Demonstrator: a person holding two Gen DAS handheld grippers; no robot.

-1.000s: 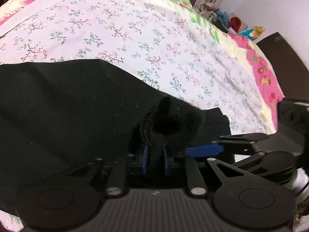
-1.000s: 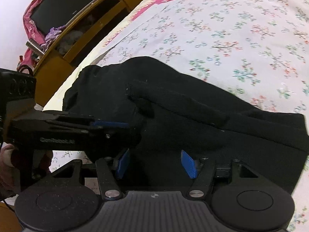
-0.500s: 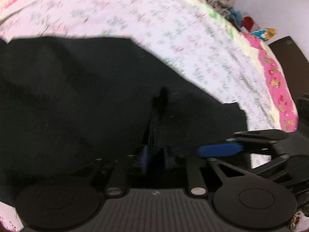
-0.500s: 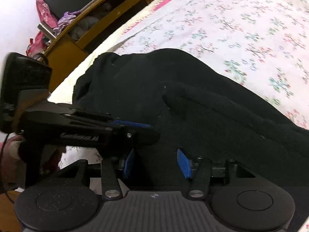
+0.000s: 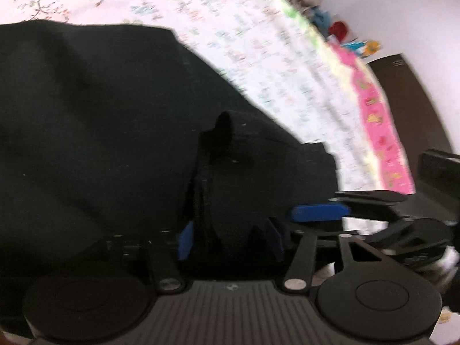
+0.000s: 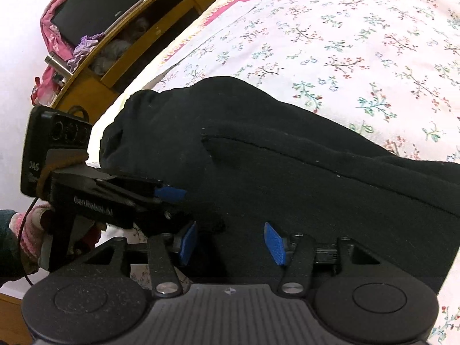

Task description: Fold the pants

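Black pants (image 5: 100, 132) lie folded over on a floral bedsheet (image 5: 258, 43); they also fill the right wrist view (image 6: 287, 172). My left gripper (image 5: 230, 243) is open, its blue pads apart, with a bunched fold of the pants still standing between them. My right gripper (image 6: 231, 243) is open over the pants' edge, nothing pinched. The left gripper also shows in the right wrist view (image 6: 169, 194), close at the left. The right gripper shows in the left wrist view (image 5: 319, 212), beside the left one.
A wooden shelf unit (image 6: 143, 28) with a dark screen (image 6: 97, 8) stands beyond the bed's edge. A pink border (image 5: 379, 132) runs along the sheet's far side. Clothes and toys (image 5: 339, 31) sit by the wall. A dark door (image 5: 417, 100) is at the right.
My left gripper was shut on the pants' fold and has now opened. It moved forward over the pants, and the fabric now covers more of the sheet. The right gripper stayed open.
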